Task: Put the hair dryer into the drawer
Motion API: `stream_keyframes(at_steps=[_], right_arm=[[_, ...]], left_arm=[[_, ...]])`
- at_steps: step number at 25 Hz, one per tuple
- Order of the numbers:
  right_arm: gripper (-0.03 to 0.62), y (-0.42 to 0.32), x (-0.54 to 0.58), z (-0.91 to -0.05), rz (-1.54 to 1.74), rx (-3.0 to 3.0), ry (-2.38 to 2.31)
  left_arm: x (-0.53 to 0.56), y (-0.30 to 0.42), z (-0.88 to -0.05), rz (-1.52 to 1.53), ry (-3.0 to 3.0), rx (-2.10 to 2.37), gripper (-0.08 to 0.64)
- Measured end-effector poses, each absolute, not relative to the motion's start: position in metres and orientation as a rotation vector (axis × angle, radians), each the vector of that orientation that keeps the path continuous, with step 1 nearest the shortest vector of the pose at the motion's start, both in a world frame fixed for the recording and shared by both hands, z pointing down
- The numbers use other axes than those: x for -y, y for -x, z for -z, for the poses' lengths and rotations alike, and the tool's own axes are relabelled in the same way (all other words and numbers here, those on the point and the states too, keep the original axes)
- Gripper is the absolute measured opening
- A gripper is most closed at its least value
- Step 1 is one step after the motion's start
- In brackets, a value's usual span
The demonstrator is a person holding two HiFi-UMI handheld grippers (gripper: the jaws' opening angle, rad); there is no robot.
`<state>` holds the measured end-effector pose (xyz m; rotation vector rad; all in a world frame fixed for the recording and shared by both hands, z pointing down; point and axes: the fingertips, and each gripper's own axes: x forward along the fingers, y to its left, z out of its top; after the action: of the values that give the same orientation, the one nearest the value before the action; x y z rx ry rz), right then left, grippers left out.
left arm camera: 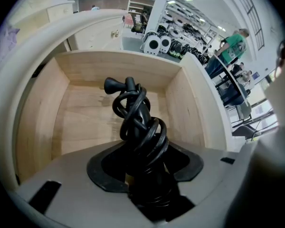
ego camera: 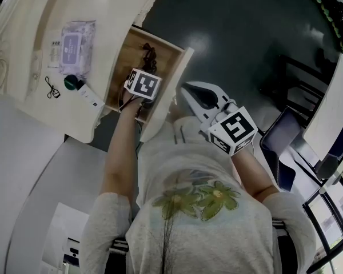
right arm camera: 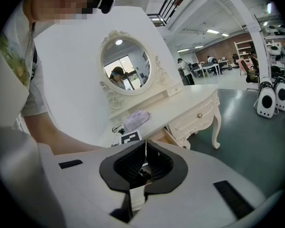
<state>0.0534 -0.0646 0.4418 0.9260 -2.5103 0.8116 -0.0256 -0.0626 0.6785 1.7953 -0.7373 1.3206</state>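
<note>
Wooden drawer [left arm camera: 80, 127] of the cream dressing table [ego camera: 40, 104] is open; the cord-wrapped hair dryer [left arm camera: 135, 122] is clamped above its floor by the left gripper [left arm camera: 145, 179]. Lowering and release are probably needed next. The right gripper [right arm camera: 145, 163] is closed, empty.

Large open-plan lab or workshop hall, with a bedroom corner staged inside it.
- High white ceiling with strip lights [right arm camera: 213, 31] and exposed beams.
- Dark polished floor [right arm camera: 256, 146]; brick back wall [right arm camera: 235, 38].
- Rows of desks [right arm camera: 213, 66] far off, with people at them.
- Open shelving [left arm camera: 135, 8] in the background.
- Identical round white devices [left arm camera: 155, 44] lined up in rows, with more standing on the floor.
- Domestic set piece: ornate cream dressing table [right arm camera: 190, 99] with carved legs, an oval mirror [right arm camera: 125, 68], a pack of wipes [right arm camera: 136, 119] on top, and one wooden drawer [left arm camera: 85, 122] pulled open.
</note>
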Motion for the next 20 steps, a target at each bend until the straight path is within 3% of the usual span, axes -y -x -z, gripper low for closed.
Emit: stream_keyframes(at_steps=[20], right_arm=[[0.023,-0.053,0.066,-0.443,-0.830,2.514,-0.933]], left_arm=[[0.062,0.020,-0.698,-1.449,-1.714,0.683,0.216]])
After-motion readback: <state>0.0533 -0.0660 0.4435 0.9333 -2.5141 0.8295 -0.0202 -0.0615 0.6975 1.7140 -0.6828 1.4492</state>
